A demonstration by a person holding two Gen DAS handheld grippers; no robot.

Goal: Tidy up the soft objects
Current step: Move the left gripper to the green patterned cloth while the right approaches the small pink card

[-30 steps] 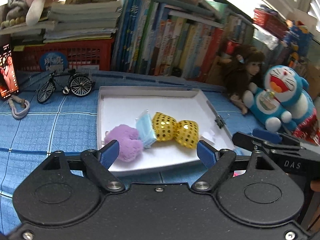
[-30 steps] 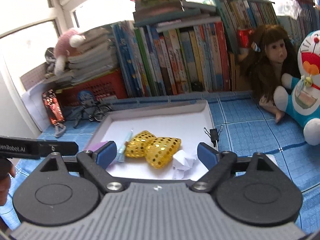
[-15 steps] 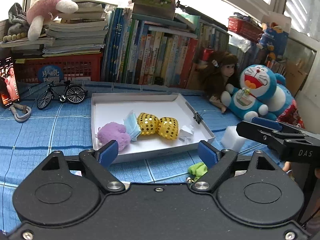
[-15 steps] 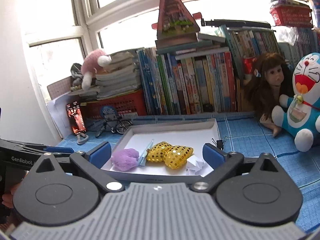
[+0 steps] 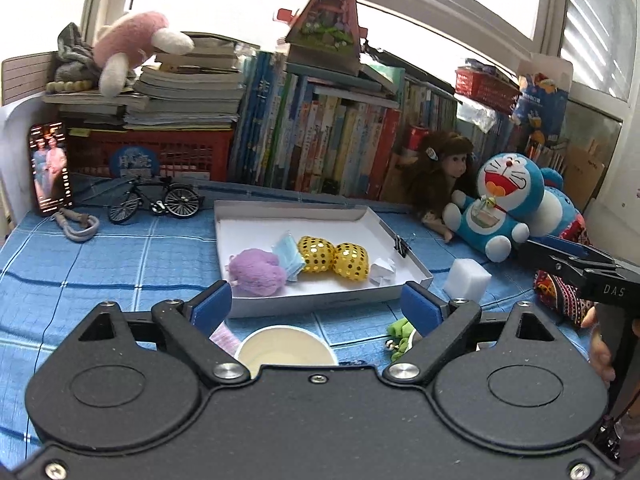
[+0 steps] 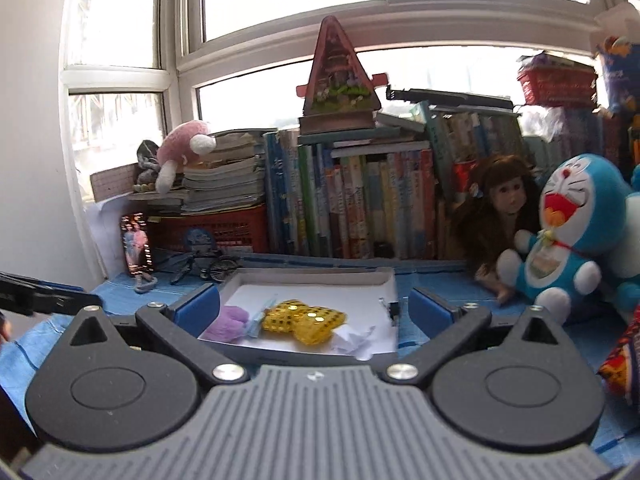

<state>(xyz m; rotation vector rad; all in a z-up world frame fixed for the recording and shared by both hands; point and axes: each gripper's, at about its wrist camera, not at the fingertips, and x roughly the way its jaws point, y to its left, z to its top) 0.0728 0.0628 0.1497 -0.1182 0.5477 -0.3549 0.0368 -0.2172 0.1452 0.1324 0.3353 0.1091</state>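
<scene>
Tray: white shallow tray on the blue checked cloth; it is the landmark for all below.
In the tray: purple puff at the near left corner, touching a blue mask; a gold sequin cushion right of the mask; crumpled white paper by the right wall. A black clip sits on the right rim.
Left gripper: left gripper hovers short of the tray's near edge, jaws opening, nothing between the blue pads.
Right gripper: right gripper is also short of the near edge, jaws spread wide and empty; from its camera the tray shows between the pads.
Near the tray's front: a paper cup just under the left gripper, a pink cloth beside the cup, a green soft thing near the tray's near right corner.
Right of the tray: white sponge block just beside it; farther right a blue cat plush with a doll leaning next to it.
Left of the tray: model bicycle by the far left corner; beyond it a grey carabiner and an upright phone.
Behind the tray: a row of books, a red crate under stacked papers, a pink plush on top.
Room: windows behind the books, bright daylight.
</scene>
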